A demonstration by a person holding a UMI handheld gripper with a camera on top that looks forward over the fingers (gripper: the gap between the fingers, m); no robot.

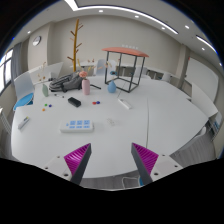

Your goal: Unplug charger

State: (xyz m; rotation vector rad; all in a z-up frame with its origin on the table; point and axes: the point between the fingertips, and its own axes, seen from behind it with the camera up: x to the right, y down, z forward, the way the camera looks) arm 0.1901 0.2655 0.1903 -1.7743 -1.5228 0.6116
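Single view only; camera rides on the gripper (112, 158), looking forward along its two fingers and slightly down across a white table (150, 115). Items sit well beyond the fingertips; no second view overlaps.

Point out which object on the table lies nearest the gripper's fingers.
The flat white-and-blue item lies on the white table, closest ahead of the open gripper; the rest lies farther back.

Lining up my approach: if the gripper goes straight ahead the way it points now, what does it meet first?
The open gripper points over bare white table. Nothing lies close ahead; the first thing in line looks like the small white charger-like block, though depth is unclear. The flat blue-and-white box sits off to the side.
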